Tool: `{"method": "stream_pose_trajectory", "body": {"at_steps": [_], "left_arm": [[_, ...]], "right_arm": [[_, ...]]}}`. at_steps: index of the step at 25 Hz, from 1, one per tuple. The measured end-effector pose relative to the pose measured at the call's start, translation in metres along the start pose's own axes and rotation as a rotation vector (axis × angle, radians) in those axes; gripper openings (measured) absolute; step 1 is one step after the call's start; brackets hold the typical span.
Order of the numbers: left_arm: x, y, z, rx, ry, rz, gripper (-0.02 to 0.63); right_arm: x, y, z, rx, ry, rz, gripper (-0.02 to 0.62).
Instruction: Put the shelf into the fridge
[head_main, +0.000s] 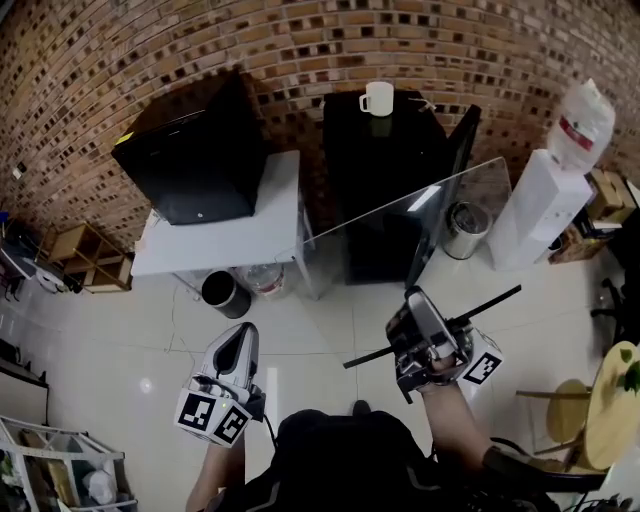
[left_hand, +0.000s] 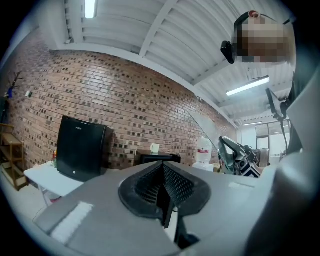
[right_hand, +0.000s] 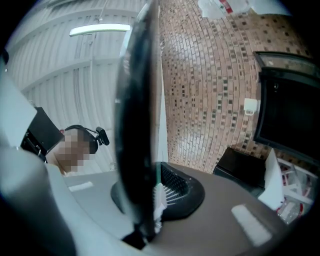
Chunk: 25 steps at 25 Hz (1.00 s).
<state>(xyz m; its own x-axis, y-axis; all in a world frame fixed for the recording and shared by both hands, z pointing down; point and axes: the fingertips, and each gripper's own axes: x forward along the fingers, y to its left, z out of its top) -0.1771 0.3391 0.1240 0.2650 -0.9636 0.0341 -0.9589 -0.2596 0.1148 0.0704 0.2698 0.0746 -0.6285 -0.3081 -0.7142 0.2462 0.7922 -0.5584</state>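
Okay, my right claw (head_main: 420, 310) is clamped on the shelf (head_main: 400, 215), a clear glass pane with a dark strip along its near edge. In the right gripper view the pads (right_hand: 159, 196) pinch that edge and the pane runs up and away, seen edge-on. The shelf is up in the air and tilted, between me and the fridge (head_main: 380, 170). It is not inside, and it touches nothing but the claw as far as I can see. The fridge is the low black box against the brick wall (head_main: 300, 40). Its door (head_main: 447, 190) is swung open on its right side in the head view, and a white mug (head_main: 377, 97) stands on top. My left claw (head_main: 240, 338) is at lower left, jaws together, nothing in them; the left gripper view shows the pads meeting with only the room beyond. Left of the fridge a white tabletop (head_main: 250, 235) carries a second black box (head_main: 200, 150). A black bin (head_main: 225, 293) sits on the floor just by the tabletop's front edge. A metal bin (head_main: 465, 230) stands right of the door, and beyond it is a white water dispenser (head_main: 540, 205) with a bottle (head_main: 580, 125) on top.
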Motion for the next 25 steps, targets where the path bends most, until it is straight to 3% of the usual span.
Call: {"method": "stream_pose_trajectory", "body": {"at_steps": [13,25], "left_arm": [[0.067,-0.005,-0.008,-0.016,0.022,-0.146,-0.006],[0.126,0.032,-0.004,-0.020,0.042,-0.254,-0.006]], "right_arm": [[-0.016,-0.017,0.021,-0.062,-0.048,-0.066,0.017],[-0.004,-0.084,0.024,-0.078,-0.115,-0.143,0.017]]}}
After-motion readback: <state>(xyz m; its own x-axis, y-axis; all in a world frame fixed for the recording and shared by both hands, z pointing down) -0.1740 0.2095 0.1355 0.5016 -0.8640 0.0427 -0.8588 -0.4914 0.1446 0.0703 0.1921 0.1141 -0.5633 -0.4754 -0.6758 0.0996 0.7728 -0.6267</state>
